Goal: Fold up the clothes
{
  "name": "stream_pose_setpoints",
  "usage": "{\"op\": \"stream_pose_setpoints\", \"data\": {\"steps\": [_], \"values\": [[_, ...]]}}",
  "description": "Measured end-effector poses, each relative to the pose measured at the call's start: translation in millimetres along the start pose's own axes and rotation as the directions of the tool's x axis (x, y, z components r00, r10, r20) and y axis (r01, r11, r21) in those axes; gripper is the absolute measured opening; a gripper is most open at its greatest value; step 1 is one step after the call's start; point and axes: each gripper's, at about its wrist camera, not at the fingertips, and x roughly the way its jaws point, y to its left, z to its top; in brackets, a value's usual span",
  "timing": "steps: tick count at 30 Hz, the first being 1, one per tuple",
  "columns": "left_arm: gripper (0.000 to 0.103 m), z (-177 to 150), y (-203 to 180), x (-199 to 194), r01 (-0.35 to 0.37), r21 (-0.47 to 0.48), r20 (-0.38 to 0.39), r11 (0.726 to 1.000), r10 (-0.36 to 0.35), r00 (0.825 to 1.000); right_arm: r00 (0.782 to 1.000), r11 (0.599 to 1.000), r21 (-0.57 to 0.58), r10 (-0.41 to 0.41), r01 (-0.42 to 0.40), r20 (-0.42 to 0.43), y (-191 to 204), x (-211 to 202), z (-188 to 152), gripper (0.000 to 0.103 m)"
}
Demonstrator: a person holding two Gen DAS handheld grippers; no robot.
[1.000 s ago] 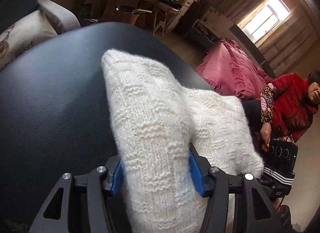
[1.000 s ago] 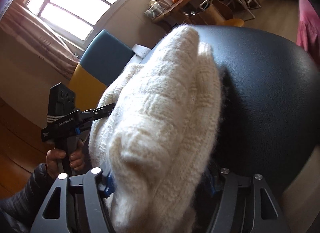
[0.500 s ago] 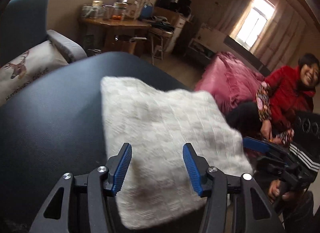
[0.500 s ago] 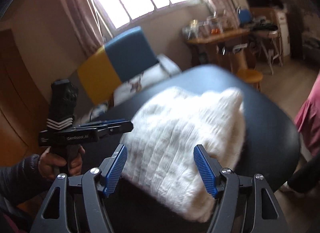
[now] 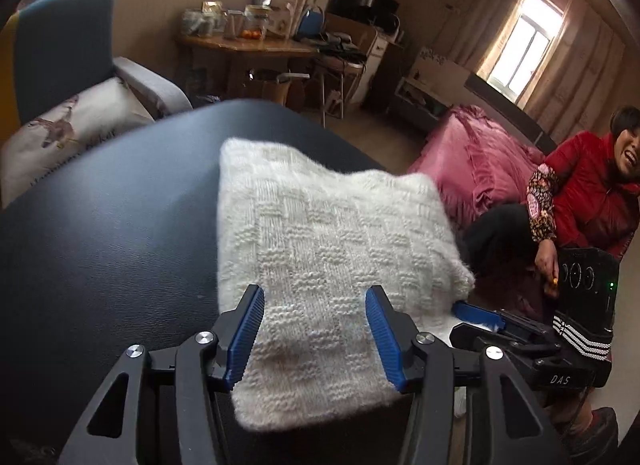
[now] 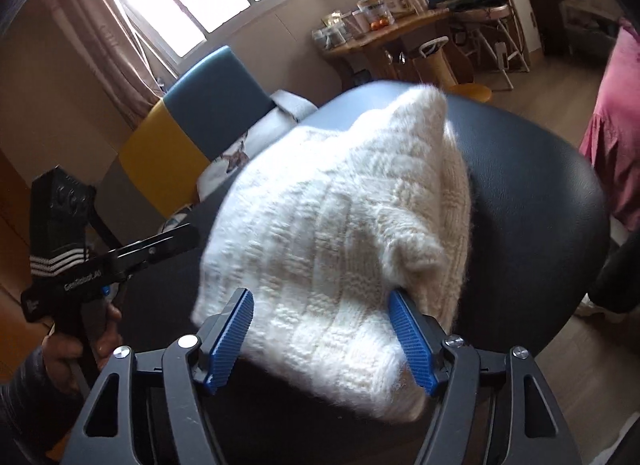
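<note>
Black and leather-like, the padded surface (image 5: 100,249) carries one garment: a white knitted piece (image 5: 320,265) lying as a thick, squared bundle with its layers stacked, which is how a folded garment would lie. From the right wrist view a small knitted flap (image 6: 416,257) sticks up off the near edge, so the bundle is not quite flat there. Two grippers flank it, one per hand. The left gripper (image 5: 316,339) hovers at the near edge with its blue pads spread wide and nothing pinched between them; the right gripper (image 6: 322,339) is likewise spread wide, its right pad (image 6: 412,345) close under the flap but not closing on it. That both are parted with the cloth resting by its own weight suggests the bundle is lying released, not carried. Beyond the surface sit one blue-and-yellow armchair (image 6: 192,121), one wooden table (image 5: 248,45) crowded with jars, one pink draped cloth (image 5: 484,161), two windows, and one seated person in a red jacket (image 5: 588,193).
</note>
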Motion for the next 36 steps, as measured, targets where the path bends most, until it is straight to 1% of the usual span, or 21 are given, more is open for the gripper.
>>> {"op": "stream_pose_setpoints", "data": {"steps": [2,4,5,7,8,10,12,14,15,17,18,21,22,23,28,30,33,36], "values": [[0.054,-1.3,-1.6,-20.9,-0.031,0.000,0.031,1.000,0.031,0.999,0.999,0.999,-0.039,-0.010,0.012,0.038,16.8,-13.9,1.8,0.081],[0.054,-0.2,-6.0,-42.1,-0.063,0.016,0.060,0.998,0.061,0.996,0.996,0.995,-0.093,-0.024,0.032,0.091,36.9,-28.2,1.4,0.084],[0.054,0.2,-11.2,-53.4,-0.103,0.029,0.083,0.994,0.100,0.992,0.993,0.993,-0.114,-0.029,0.043,0.118,46.9,-34.9,1.0,0.087],[0.054,0.8,-21.6,-76.0,-0.183,0.052,0.131,0.982,0.175,0.976,0.986,0.989,-0.138,-0.031,0.054,0.163,64.8,-45.6,0.1,0.097],[0.054,0.6,-28.5,-86.7,-0.244,0.065,0.156,0.967,0.232,0.960,0.983,0.989,-0.139,-0.028,0.053,0.180,71.8,-48.5,-0.7,0.103],[0.054,-1.7,-36.5,-104.7,-0.315,0.068,0.202,0.946,0.297,0.933,0.986,0.990,-0.128,-0.034,0.055,0.162,81.9,-44.6,1.0,0.103],[0.054,-3.6,-38.6,-123.8,-0.317,0.055,0.231,0.947,0.297,0.927,0.987,0.989,-0.126,-0.054,0.073,0.149,92.1,-41.6,2.0,0.103],[0.054,-5.8,-39.7,-142.1,-0.284,0.021,0.229,0.959,0.272,0.935,0.981,0.982,-0.145,-0.097,0.122,0.170,104.0,-44.7,0.3,0.103],[0.054,-6.9,-40.6,-149.3,-0.281,0.001,0.226,0.960,0.274,0.935,0.976,0.977,-0.154,-0.119,0.147,0.180,110.0,-46.3,-0.5,0.103],[0.053,-11.2,-42.7,-160.9,-0.297,-0.001,0.236,0.955,0.289,0.928,0.966,0.966,-0.171,-0.161,0.196,0.202,121.9,-49.5,-2.2,0.103],[0.053,-13.8,-43.5,-166.1,-0.308,0.006,0.242,0.951,0.298,0.923,0.960,0.959,-0.179,-0.181,0.221,0.213,127.9,-51.1,-3.0,0.103],[0.053,-25.5,-47.6,-178.3,-0.385,0.017,0.273,0.923,0.367,0.889,0.939,0.935,-0.201,-0.242,0.293,0.247,145.8,-55.8,-5.5,0.103],[0.053,-28.2,-48.4,-180.8,-0.386,0.016,0.274,0.922,0.367,0.889,0.930,0.925,-0.208,-0.261,0.317,0.258,151.7,-57.4,-6.3,0.103],[0.053,-29.8,-47.9,-181.6,-0.380,0.014,0.269,0.925,0.362,0.892,0.929,0.924,-0.210,-0.263,0.320,0.260,154.5,-58.2,-7.0,0.103],[0.053,-38.8,-47.2,-180.4,-0.354,0.006,0.243,0.935,0.342,0.908,0.942,0.931,-0.222,-0.235,0.289,0.238,159.6,-56.6,-10.7,0.103],[0.053,-42.6,-47.7,-177.2,-0.348,0.002,0.230,0.937,0.339,0.912,0.943,0.928,-0.234,-0.237,0.291,0.234,162.1,-54.6,-13.0,0.103],[0.053,-44.8,-45.6,-168.1,-0.328,0.005,0.196,0.945,0.321,0.927,0.942,0.923,-0.246,-0.238,0.295,0.237,165.4,-52.3,-14.5,0.103],[0.053,-47.4,-47.2,-160.6,-0.332,0.018,0.178,0.943,0.323,0.929,0.942,0.920,-0.258,-0.237,0.296,0.236,166.2,-51.6,-15.3,0.103]]}}
